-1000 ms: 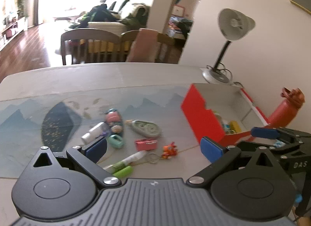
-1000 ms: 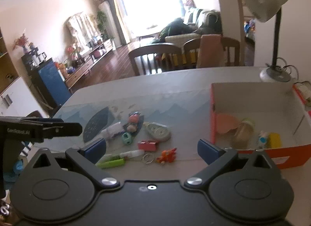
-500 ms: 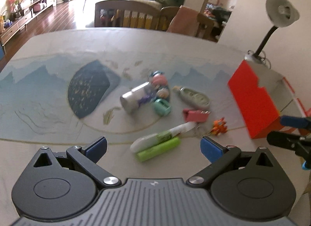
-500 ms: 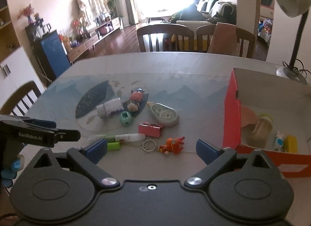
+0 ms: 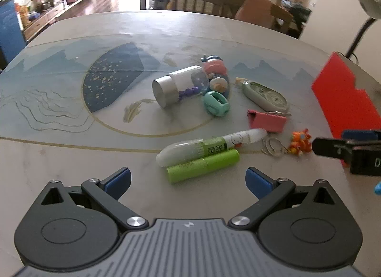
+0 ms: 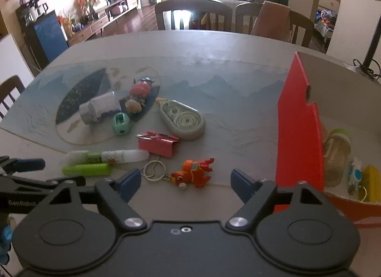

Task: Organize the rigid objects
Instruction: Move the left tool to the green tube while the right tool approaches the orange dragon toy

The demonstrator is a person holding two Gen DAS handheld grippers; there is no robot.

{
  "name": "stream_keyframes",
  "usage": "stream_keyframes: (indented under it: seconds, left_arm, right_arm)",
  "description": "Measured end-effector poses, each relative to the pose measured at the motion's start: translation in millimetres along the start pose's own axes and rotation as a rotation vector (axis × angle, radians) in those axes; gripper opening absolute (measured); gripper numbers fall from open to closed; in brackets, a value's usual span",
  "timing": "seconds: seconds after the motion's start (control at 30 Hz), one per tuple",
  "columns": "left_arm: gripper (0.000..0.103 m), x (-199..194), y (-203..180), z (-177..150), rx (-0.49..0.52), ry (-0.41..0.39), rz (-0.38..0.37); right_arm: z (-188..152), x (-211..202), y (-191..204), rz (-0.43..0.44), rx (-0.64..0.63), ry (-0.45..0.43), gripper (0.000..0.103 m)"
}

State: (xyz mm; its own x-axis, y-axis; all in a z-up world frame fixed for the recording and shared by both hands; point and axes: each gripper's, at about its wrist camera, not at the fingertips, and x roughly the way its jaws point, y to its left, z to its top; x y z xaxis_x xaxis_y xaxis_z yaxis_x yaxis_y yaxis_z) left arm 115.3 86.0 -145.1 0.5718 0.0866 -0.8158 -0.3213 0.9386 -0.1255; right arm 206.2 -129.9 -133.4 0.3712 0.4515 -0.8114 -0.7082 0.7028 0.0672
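Small objects lie scattered on the table mat. My left gripper (image 5: 188, 179) is open just above a green tube (image 5: 202, 166) and a clear pen-like tube (image 5: 212, 147). My right gripper (image 6: 184, 180) hovers over an orange toy keychain (image 6: 193, 174); its jaws are closing with the toy in the gap and the pads apart from it. A pink binder clip (image 6: 158, 143), a grey correction-tape dispenser (image 6: 183, 120), a teal sharpener (image 6: 121, 123), a silver-capped jar (image 5: 176, 86) and a pink figure (image 5: 215, 67) lie farther back. The red box (image 6: 300, 139) stands at the right.
Inside the red box lie a small bottle (image 6: 337, 155), a blue-white trinket (image 6: 354, 174) and a yellow item (image 6: 372, 183). Chairs (image 6: 193, 15) stand behind the table's far edge. A desk lamp stem (image 5: 357, 36) rises at the back right.
Both grippers have sunk toward the table and tipped downward, so the objects look larger. The right gripper's jaws have narrowed above the orange keychain. The left gripper now sits over the green tube.
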Motion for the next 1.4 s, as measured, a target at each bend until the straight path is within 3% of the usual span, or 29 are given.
stream_keyframes:
  seconds: [0.5, 0.87, 1.07, 1.4]
  left_arm:
    - [0.103, 21.2, -13.1, -9.4, -0.091, -0.068, 0.131]
    - [0.102, 26.1, -30.3, -10.3, -0.128, -0.084, 0.12]
    - [0.102, 33.0, -31.5, -5.3, -0.157, -0.08, 0.153]
    - [0.082, 33.0, -34.6, -3.9, -0.102, -0.078, 0.189]
  right_arm:
    - [0.1, 37.1, 0.2, -0.003, -0.065, 0.071, 0.068]
    - [-0.5, 42.7, -4.3, 0.014, -0.112, 0.087, 0.061]
    - [1.1, 46.5, -0.2, 0.017, -0.142, 0.074, 0.061]
    - [-3.1, 44.0, 3.1, 0.008, -0.145, 0.042, 0.052]
